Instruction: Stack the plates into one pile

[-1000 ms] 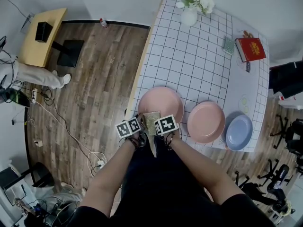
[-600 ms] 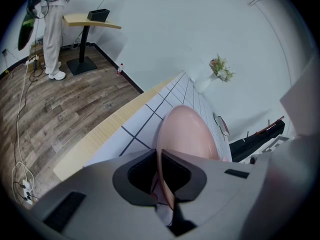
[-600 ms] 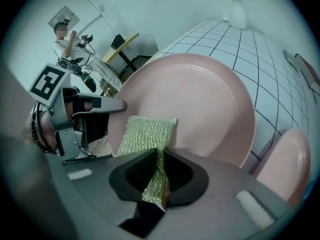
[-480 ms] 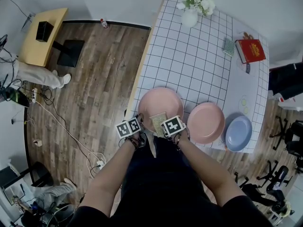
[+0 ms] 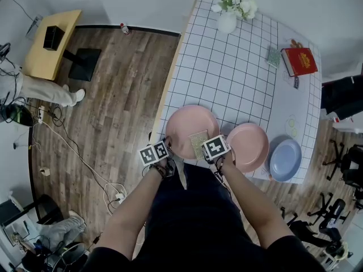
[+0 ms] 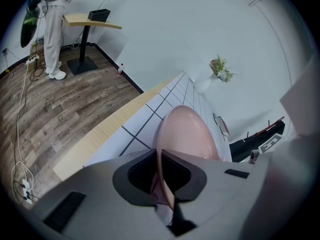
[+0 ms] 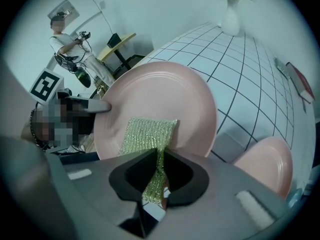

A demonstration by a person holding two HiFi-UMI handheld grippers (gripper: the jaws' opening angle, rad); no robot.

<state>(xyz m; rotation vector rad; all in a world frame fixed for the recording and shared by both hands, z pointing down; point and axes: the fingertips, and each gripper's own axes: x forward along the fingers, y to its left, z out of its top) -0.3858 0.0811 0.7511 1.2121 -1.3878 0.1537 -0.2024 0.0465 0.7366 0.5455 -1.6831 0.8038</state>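
Pink plates (image 5: pixel 184 124) (image 5: pixel 253 143), two, blue plate (image 5: pixel 286 158), one

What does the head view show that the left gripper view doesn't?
Only the head view shows the blue plate, the second pink plate and the sparkly gold cloth in the right gripper. Only the left gripper view shows the left gripper pinching the rim of the big pink plate up close. Both show that big plate, the flower vase and the checked table.

One blue plate (image 5: pixel 286 158) on gridded table (image 5: pixel 227 72)
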